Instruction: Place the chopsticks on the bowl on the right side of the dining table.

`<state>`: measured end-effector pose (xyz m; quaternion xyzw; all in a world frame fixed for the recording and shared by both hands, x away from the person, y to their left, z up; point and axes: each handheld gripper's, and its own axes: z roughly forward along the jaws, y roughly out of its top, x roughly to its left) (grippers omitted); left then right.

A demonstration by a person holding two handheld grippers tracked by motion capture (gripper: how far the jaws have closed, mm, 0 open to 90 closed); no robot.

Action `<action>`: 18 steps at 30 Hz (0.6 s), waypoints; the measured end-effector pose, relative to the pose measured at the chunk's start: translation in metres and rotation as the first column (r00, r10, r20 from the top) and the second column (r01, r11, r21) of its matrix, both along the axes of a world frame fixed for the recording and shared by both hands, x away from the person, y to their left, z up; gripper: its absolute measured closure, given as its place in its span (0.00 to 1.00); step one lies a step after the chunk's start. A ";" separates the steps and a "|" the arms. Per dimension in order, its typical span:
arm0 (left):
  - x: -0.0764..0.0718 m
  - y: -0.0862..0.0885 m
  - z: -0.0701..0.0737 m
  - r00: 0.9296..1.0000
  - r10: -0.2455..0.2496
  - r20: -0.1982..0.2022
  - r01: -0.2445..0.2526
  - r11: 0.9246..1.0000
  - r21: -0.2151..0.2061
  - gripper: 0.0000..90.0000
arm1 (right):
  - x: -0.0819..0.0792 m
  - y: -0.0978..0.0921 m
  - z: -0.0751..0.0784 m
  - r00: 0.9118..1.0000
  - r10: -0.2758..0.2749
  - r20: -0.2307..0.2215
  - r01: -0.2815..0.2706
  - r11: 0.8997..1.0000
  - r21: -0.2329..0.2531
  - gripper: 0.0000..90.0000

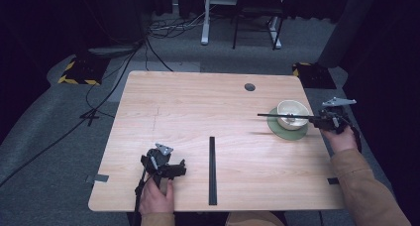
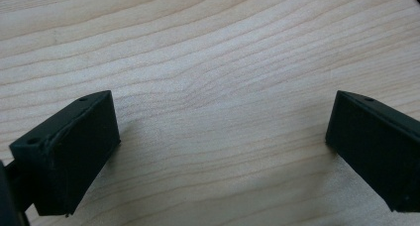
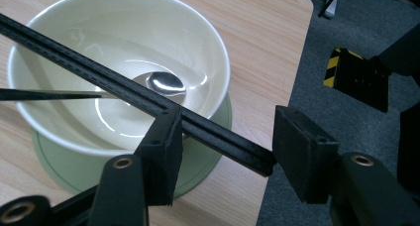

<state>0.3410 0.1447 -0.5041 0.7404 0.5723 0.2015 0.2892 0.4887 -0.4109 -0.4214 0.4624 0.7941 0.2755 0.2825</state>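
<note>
My right gripper (image 3: 225,151) sits at the right edge of the table (image 1: 198,102), its jaws standing well apart, with a long black strip (image 3: 124,89) lying against the left jaw and its near end ending in the gap; whether anything presses on it I cannot tell, and the right jaw is clear of it. That strip runs out over a cream bowl (image 3: 163,42), crossing above its rim. The bowl stands on a green saucer (image 3: 208,161), and inside it lies a shiny spoon (image 3: 166,82), so bowl and spoon sit directly under the strip's path. My left gripper (image 1: 166,166) is low at the near left of the table, jaws wide apart, with bare wood between them. Just to its right a second black strip (image 1: 212,170) lies flat on the table, pointing away from me, well apart from the bowl.
</note>
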 end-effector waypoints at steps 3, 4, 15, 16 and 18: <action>0.000 0.000 0.000 1.000 0.000 0.000 0.000 1.000 0.000 0.00 | 0.001 -0.002 0.002 1.000 0.007 0.003 -0.007 1.000 0.002 0.50; 0.000 0.000 0.000 1.000 0.000 0.000 0.000 1.000 0.000 0.00 | 0.000 -0.002 0.003 1.000 0.009 0.008 -0.009 1.000 0.005 0.50; 0.000 0.000 0.000 1.000 -0.001 0.000 0.001 1.000 0.001 0.00 | -0.017 -0.005 0.030 0.997 0.043 0.059 -0.047 0.996 0.074 0.50; 0.000 0.000 0.000 1.000 0.000 0.000 0.000 1.000 0.001 0.00 | -0.019 -0.005 0.032 0.997 0.049 0.063 -0.054 0.996 0.077 0.50; 0.000 0.000 0.000 1.000 0.000 0.000 0.000 1.000 0.001 0.00 | -0.024 -0.004 0.038 0.996 0.059 0.064 -0.065 0.993 0.100 0.50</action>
